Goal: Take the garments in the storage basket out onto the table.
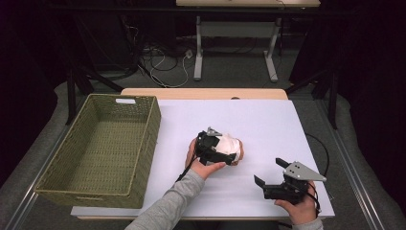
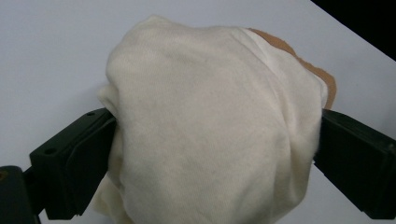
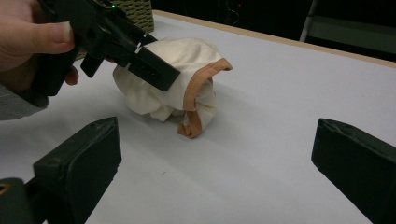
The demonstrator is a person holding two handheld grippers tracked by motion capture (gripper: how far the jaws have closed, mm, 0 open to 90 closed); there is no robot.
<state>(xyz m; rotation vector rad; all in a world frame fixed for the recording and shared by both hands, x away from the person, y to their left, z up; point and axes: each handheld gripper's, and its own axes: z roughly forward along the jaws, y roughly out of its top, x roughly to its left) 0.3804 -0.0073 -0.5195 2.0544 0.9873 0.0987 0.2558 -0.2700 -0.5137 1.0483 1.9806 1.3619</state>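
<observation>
High view: cloth bundle, cream w/ tan trim, sits mid-table on the white table. Left gripper is right at it, jaws around the bundle. Right gripper is well apart, near the front-right corner. Wicker basket at left.

Left gripper view: jaws spread wide, bundle between them, touching both inner faces; can't tell if they press it.

Right gripper view: right gripper's jaws spread, nothing between; bundle lies ahead on the table.

Cloth bundle underside hidden (bottom edge cuts it)
</observation>
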